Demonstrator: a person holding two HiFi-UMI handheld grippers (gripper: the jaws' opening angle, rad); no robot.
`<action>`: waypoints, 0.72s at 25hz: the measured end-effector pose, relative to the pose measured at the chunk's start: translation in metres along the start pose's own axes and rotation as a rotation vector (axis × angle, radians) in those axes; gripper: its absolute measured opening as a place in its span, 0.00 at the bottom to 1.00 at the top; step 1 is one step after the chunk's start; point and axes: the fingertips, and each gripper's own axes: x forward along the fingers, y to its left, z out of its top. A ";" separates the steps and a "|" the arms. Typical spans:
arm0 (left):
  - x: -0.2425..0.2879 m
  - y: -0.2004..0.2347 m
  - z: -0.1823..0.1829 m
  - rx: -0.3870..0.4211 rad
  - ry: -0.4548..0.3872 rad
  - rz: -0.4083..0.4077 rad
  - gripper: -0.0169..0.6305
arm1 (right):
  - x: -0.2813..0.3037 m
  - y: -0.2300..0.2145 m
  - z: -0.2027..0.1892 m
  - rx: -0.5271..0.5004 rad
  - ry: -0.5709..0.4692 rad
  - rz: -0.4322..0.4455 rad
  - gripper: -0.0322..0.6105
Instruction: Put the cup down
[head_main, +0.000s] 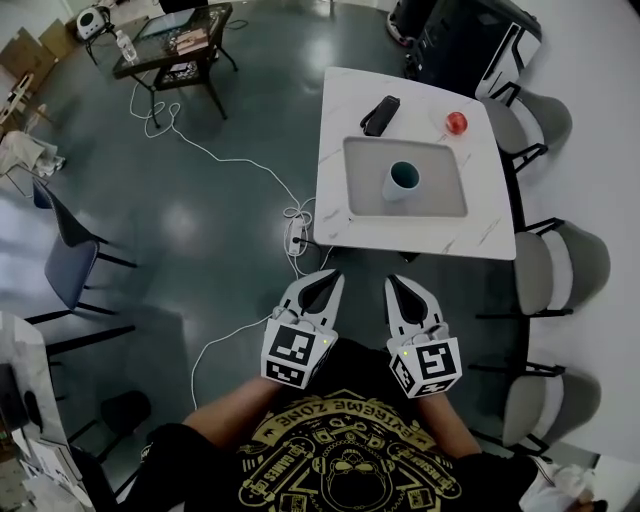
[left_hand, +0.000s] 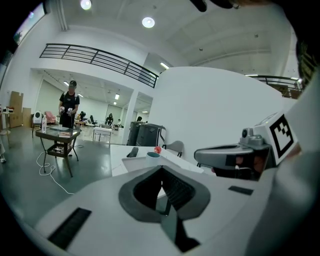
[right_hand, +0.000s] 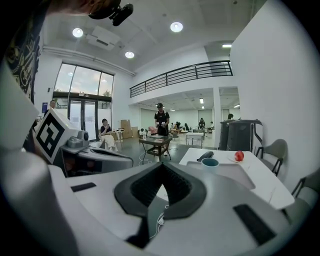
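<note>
While the cup stands on the tray, the left gripper and right gripper hover apart from it, jaws closed and empty.

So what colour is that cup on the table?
The cup is white outside and teal inside; the head view shows it best.

Cup shows only its rim above the left gripper fingertips; the rest sits behind the gripper body. 2 items past it, red object and dark object, are too small to identify.
</note>
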 end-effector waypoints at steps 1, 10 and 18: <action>-0.002 -0.003 -0.001 -0.001 0.000 0.001 0.04 | -0.003 0.000 0.001 0.000 -0.001 0.004 0.06; 0.005 -0.057 -0.017 -0.011 0.030 0.019 0.04 | -0.056 -0.029 -0.010 0.004 -0.012 0.025 0.06; -0.003 -0.113 -0.023 -0.001 0.030 0.102 0.04 | -0.110 -0.056 -0.020 0.040 -0.041 0.079 0.06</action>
